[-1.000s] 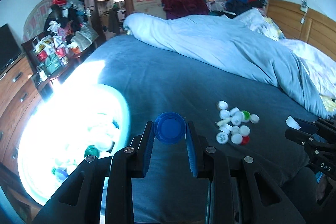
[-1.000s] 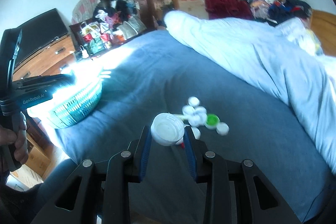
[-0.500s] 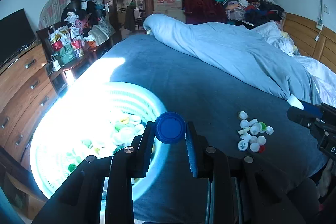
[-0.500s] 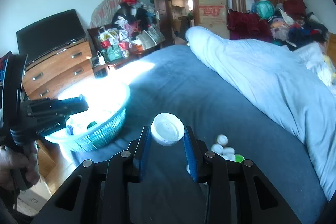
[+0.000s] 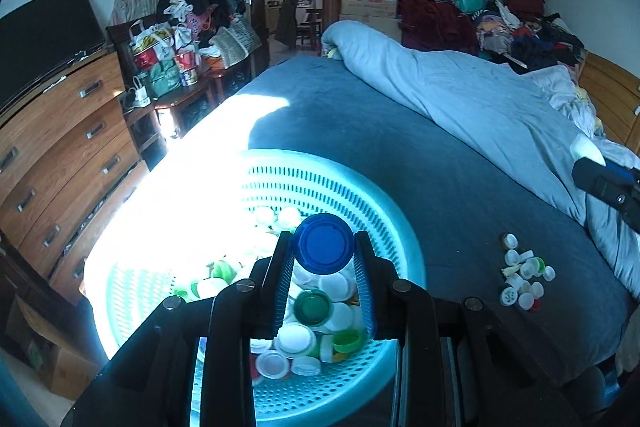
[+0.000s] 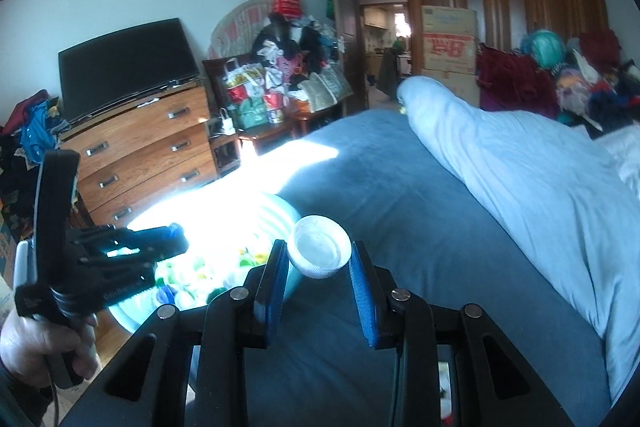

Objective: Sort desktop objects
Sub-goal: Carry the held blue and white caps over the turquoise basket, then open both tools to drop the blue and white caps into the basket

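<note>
At the left edge of the bed (image 5: pixel 400 155), the teal basket (image 5: pixel 352 195) is seen, already loaded with mixed caps. The left gripper (image 5: pixel 324 247) is clenched on a blue cap (image 5: pixel 325 243), which is held directly above the basket's inside, so a release would probably be enough. The right gripper (image 6: pixel 318 253) is closed on a white cap (image 6: pixel 319 247); the basket (image 6: pixel 290 217) lies to its left and below, past the rim, and the left gripper is the nearer. A small pile of caps (image 5: pixel 524 277) is left near the bed's front right corner.

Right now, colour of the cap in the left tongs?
Blue cap, clearest in the left wrist view.
</note>
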`<state>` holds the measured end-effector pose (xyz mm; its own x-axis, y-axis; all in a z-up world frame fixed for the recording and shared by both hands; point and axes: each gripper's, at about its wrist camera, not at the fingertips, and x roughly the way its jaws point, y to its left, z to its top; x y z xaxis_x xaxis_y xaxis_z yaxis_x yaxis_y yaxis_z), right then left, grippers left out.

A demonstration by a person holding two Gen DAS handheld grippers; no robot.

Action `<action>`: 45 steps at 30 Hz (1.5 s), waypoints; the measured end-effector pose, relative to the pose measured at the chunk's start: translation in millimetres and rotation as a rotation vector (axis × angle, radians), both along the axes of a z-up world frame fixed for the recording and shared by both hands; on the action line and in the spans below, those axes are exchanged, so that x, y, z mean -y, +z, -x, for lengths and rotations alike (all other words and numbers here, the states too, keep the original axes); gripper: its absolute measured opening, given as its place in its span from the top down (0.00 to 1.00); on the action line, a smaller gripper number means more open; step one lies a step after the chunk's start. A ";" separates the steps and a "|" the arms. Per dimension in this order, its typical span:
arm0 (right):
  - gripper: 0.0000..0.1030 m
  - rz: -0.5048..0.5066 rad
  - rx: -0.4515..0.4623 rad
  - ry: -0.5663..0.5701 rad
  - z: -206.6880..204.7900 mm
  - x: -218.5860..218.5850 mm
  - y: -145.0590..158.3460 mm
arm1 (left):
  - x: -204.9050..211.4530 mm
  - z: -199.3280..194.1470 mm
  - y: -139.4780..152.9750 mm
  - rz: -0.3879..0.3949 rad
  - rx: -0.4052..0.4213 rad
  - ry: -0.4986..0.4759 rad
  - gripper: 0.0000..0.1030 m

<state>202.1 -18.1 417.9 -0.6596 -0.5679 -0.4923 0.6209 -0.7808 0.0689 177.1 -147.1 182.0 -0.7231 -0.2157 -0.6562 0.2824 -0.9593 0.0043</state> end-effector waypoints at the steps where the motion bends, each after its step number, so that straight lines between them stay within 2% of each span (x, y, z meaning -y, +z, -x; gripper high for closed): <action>1: 0.66 -0.003 0.000 0.009 1.8 6.6 2.0 | 5.3 1.2 -0.8 -0.002 0.005 0.008 0.75; 14: 0.66 -0.070 0.074 0.150 22.5 94.0 -3.5 | 57.3 18.0 -10.1 -0.025 0.108 0.042 0.75; 24: 0.66 -0.163 0.263 0.272 43.0 144.0 -33.4 | 79.3 35.2 -40.2 -0.045 0.268 0.002 0.75; 30: 0.66 -0.203 0.340 0.296 52.0 160.9 -54.1 | 92.6 40.5 -62.2 -0.027 0.356 -0.008 0.75; 39: 0.66 -0.215 0.343 0.307 51.7 168.6 -60.5 | 101.8 38.4 -66.7 -0.032 0.357 0.014 0.75; 40: 0.66 -0.212 0.337 0.304 51.5 168.4 -59.4 | 103.5 37.6 -64.8 -0.033 0.347 0.025 0.70; 41: 0.54 -0.205 0.325 0.295 51.7 167.0 -57.1 | 105.2 36.8 -63.5 -0.033 0.344 0.035 0.63; 42: 0.34 -0.193 0.323 0.289 52.6 165.4 -54.9 | 106.3 36.0 -62.0 -0.024 0.340 0.042 0.43; 43: 0.28 -0.179 0.323 0.289 52.6 163.2 -52.4 | 106.1 34.5 -59.7 -0.003 0.331 0.049 0.31; 45: 0.28 -0.167 0.313 0.286 51.1 158.4 -47.6 | 105.2 32.4 -56.3 0.018 0.326 0.051 0.31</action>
